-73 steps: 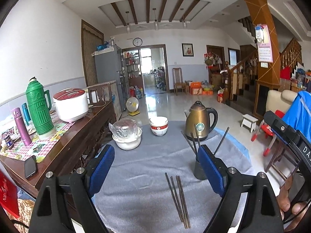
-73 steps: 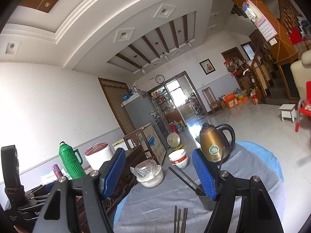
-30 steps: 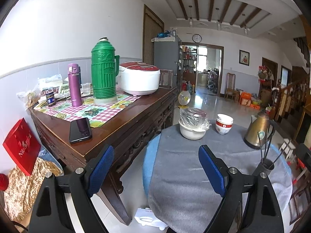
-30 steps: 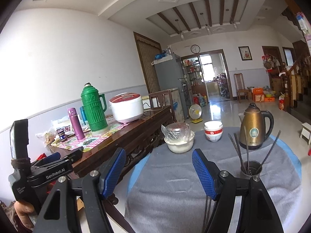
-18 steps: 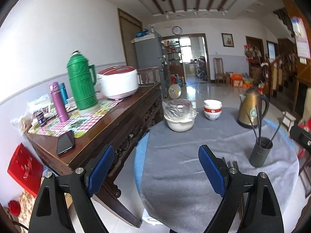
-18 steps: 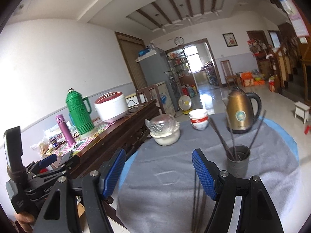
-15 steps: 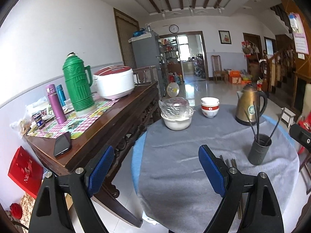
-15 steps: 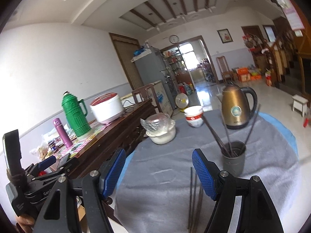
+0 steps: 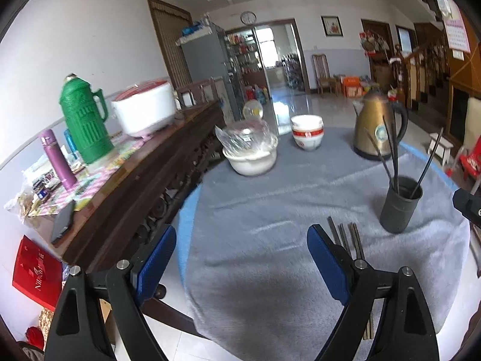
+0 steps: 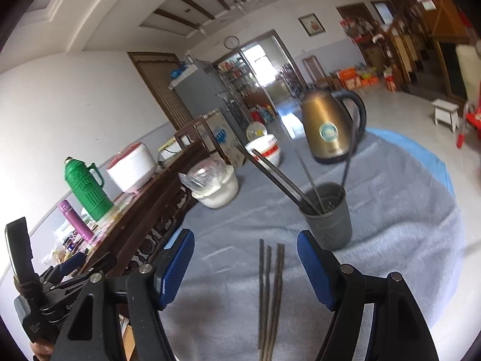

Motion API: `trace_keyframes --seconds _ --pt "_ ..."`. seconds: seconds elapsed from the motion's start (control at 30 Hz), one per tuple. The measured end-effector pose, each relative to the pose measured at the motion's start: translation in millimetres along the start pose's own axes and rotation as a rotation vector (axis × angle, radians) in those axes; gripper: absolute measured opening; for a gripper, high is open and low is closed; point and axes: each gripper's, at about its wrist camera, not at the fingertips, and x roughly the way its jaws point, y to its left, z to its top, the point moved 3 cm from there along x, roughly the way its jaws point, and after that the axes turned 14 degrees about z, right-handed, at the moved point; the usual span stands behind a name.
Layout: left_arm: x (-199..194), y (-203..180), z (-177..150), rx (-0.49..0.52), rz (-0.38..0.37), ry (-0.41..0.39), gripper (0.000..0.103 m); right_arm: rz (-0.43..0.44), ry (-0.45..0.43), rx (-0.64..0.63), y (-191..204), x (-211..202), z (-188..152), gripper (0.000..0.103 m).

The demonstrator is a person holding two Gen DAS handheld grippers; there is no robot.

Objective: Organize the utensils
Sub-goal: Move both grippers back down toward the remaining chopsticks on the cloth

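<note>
Dark loose chopsticks (image 10: 270, 294) lie side by side on the grey table cloth (image 10: 390, 210), between the pads of my open, empty right gripper (image 10: 245, 267). A dark grey holder cup (image 10: 329, 219) with several chopsticks standing in it sits just beyond them. In the left wrist view the loose chopsticks (image 9: 345, 237) lie partly behind the right pad of my open, empty left gripper (image 9: 240, 258), and the cup (image 9: 399, 204) stands to their right. My left gripper is held over the table's near left edge.
A gold kettle (image 9: 375, 126), stacked red-and-white bowls (image 9: 306, 132) and a plastic-covered white bowl (image 9: 252, 153) stand at the table's far side. A wooden sideboard (image 9: 126, 180) on the left carries a green thermos (image 9: 82, 120), a rice cooker (image 9: 144, 111) and a phone (image 9: 61, 221).
Both grippers have moved in over the table. The left view swung from the sideboard toward the cup; the loose chopsticks now lie between the right gripper's pads. Both stayed open.
</note>
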Motion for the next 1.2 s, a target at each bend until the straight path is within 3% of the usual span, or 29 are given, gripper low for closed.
trace_keyframes --seconds 0.53,1.0,1.2 --pt "84 -54 -25 0.083 -0.017 0.186 0.089 -0.043 0.144 0.086 -54 60 -28 0.075" --pt "112 -69 -32 0.106 -0.052 0.232 0.089 -0.056 0.207 0.099 -64 89 -38 0.075" --pt "121 -73 -34 0.107 -0.07 0.245 0.089 -0.066 0.236 0.083 -62 102 -44 0.069"
